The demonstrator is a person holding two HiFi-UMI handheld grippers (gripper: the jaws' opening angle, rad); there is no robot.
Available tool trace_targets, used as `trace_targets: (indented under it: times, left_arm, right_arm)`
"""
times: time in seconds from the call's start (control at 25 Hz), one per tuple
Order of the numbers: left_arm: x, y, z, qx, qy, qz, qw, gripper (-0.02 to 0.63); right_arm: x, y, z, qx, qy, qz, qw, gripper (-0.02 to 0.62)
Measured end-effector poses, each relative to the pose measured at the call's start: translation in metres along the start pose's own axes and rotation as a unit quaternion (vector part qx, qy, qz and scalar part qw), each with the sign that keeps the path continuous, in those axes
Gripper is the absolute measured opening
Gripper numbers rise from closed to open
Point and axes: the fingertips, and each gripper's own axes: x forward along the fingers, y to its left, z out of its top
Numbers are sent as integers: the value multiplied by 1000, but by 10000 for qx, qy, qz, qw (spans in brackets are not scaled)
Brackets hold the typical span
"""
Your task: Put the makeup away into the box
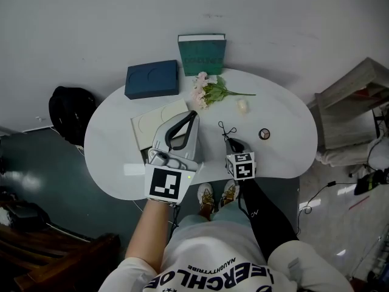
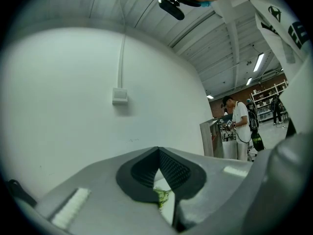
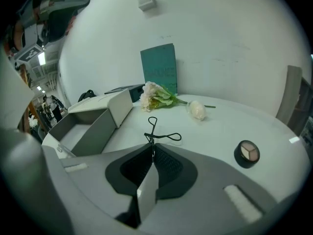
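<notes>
A black eyelash curler (image 3: 163, 134) pokes out past the tips of my right gripper (image 3: 152, 151), which is shut on its stem just above the white table (image 1: 285, 157). From the head view, the right gripper (image 1: 230, 140) sits near the table's front edge with the curler (image 1: 227, 129) pointing away. An open white box (image 3: 83, 126) stands to its left. My left gripper (image 1: 194, 114) hovers over that box (image 1: 149, 123), tilted up at the wall, jaws shut (image 2: 159, 153) with nothing in them. A round eyeshadow compact (image 3: 247, 152) lies to the right.
A flower sprig (image 1: 209, 92) and a white puff (image 1: 242, 106) lie at the table's back. Behind them stand a teal box (image 1: 202, 53) and a dark blue lid (image 1: 152, 79). A black bag (image 1: 72, 111) sits on the floor at left. A person (image 2: 239, 126) stands far off.
</notes>
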Motion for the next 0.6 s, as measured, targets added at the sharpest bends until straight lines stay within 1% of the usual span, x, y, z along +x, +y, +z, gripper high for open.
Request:
trace_targets:
  times: [0.12, 0.2, 0.28, 0.44, 0.6]
  left_arm:
    - [0, 2, 3, 8, -52, 13, 10000, 3]
    - [2, 3, 7, -53, -137, 21, 9999, 3]
    - [4, 5, 13, -133, -239, 39, 9996, 3]
    - [12, 10, 27, -151, -383, 108, 9991, 3]
    - [19, 11, 39, -134, -482, 113, 9987, 3]
  right_arm:
    - [-19, -7, 28, -119, -410, -122, 9990, 44]
    - [-39, -16, 57, -132, -805, -254, 9963, 46]
    - [-62, -24, 91, -152, -1252, -401, 9912, 46]
    - [-117, -37, 159, -452, -2100, -779, 9735, 46]
    - [-175, -49, 208, -590, -2749, -1105, 9533, 48]
